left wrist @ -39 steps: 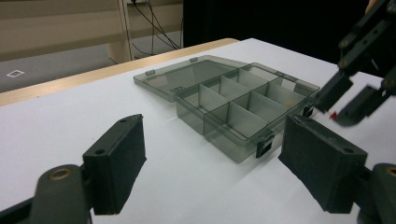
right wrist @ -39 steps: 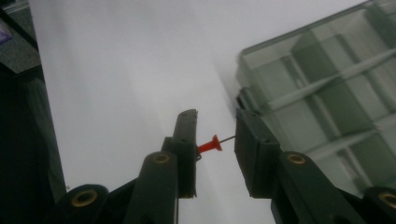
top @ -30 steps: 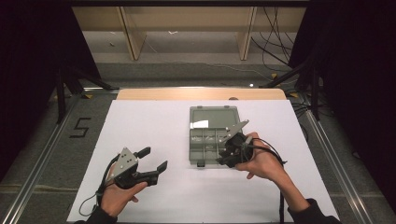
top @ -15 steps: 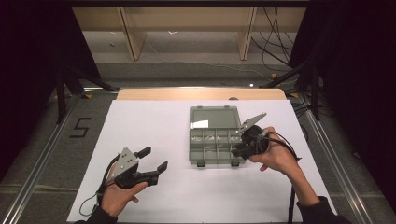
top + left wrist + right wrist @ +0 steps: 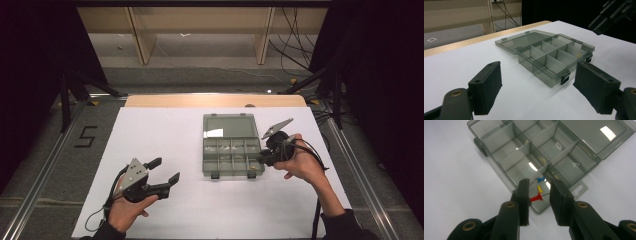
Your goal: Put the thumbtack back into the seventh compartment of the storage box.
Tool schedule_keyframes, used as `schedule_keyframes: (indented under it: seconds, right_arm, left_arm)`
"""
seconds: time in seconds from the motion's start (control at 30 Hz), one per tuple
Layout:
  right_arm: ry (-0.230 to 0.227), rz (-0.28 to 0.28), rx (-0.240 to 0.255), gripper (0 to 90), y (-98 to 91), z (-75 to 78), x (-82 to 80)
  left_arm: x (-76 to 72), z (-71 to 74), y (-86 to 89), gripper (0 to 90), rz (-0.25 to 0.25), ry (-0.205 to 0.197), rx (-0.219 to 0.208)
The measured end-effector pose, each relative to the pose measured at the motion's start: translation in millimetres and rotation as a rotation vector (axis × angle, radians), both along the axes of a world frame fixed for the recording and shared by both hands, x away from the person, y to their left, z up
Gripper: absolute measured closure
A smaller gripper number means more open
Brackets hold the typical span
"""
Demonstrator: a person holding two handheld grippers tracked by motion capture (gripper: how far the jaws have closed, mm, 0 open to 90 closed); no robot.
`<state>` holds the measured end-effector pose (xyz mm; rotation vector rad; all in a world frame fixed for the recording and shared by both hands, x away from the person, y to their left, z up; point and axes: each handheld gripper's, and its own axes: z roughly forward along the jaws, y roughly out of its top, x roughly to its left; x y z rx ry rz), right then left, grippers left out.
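Bare table [image 5: 165,135] left of open box [image 5: 231,150]

A: What covers the table [image 5: 150,132]?
B: A white sheet covers it; a wooden strip [image 5: 215,100] shows at the far edge.
A: And what lies on it?
B: One grey compartment box [image 5: 232,155], with its lid [image 5: 230,126] open flat.

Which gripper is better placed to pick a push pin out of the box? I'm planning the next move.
Probably the right gripper: its jaws hang open over the pins in the box. The left gripper sits well away.
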<state>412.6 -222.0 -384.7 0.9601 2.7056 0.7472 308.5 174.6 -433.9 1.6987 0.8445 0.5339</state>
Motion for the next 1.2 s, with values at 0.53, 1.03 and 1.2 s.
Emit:
schedule_keyframes:
  seconds: [0.53, 1.03, 1.2]
  right_arm:
    - [0.006, -0.01, -0.01, 70.3, -3.5, -7.3, 6.9]
    - [0.025, -0.01, -0.018, 70.3, 3.3, -25.0, 17.1]
    - [0.026, -0.002, -0.023, 70.3, 6.7, -29.7, 19.4]
  left_arm:
    - [-1.1, 0.4, -0.4, 21.2, 0.009, 0.006, 0.003]
    - [-1.2, 0.3, -1.0, 21.2, 0.008, 0.007, 0.006]
    - [-1.3, 0.3, -1.2, 21.2, 0.007, 0.007, 0.006]
